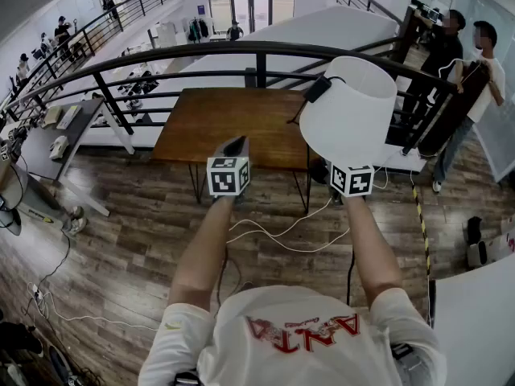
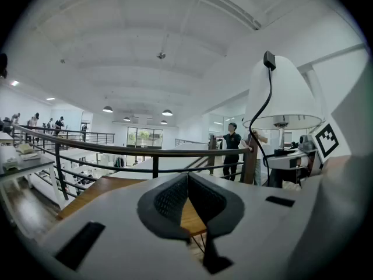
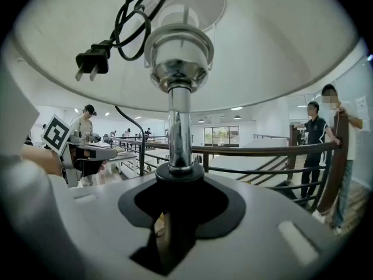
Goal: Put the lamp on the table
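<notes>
1. Head view: a plank floor (image 1: 121,232) fills the lower half, with loose cables lying on it.
2. A dark railing (image 1: 201,52) curves across the top of the view. Two people (image 1: 483,71) stand beside its right end.
3. The wooden worktop (image 1: 217,123) stands just in front of the railing on thin legs, and its top is bare.
4. The lamp (image 1: 350,107) is held in the air at the worktop's right edge and is not resting on it. Its white shade overlaps that edge and the railing behind.
5. In the right gripper view, the chrome stem (image 3: 179,133) rises straight up into the shade.
6. The right tongs (image 3: 179,185) are clenched on the lamp's dark base (image 3: 201,203), which fills the space between the jaws.
7. The left tongs (image 2: 187,179) are clenched with nothing between them, their pads meeting at the tips. They hover level beside the lamp, over the worktop's near edge.
8. The black cord (image 3: 131,16) loops inside the shade near the socket. In the left gripper view it also runs down the outside of the shade.
9. The plug (image 3: 92,62) hangs free under the shade, to the left of the stem.
</notes>
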`<state>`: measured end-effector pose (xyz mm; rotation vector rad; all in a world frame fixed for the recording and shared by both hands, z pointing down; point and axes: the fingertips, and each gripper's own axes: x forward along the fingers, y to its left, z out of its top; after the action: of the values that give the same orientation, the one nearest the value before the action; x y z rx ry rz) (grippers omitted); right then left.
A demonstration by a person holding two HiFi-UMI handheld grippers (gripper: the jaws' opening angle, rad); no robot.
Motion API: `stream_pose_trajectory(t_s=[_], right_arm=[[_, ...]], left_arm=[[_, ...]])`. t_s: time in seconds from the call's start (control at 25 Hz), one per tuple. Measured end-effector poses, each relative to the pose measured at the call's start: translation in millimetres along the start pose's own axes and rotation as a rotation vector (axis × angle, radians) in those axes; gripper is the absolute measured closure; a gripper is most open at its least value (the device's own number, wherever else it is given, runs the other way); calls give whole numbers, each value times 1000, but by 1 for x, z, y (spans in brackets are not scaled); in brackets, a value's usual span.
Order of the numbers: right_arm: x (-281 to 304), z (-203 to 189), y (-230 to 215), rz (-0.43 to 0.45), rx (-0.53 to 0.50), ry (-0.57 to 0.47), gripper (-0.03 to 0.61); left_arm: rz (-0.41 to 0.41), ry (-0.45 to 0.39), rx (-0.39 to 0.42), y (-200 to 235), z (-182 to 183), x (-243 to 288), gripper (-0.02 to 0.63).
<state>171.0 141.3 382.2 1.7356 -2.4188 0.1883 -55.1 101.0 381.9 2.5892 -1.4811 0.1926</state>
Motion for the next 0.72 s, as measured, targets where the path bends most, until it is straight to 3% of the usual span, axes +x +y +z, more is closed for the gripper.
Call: stream_pose_trajectory(t_s=[0.72], right_arm=[[21, 3, 18, 6, 3, -15, 460]], left_arm=[[-32, -2, -16, 24, 0, 6, 604]])
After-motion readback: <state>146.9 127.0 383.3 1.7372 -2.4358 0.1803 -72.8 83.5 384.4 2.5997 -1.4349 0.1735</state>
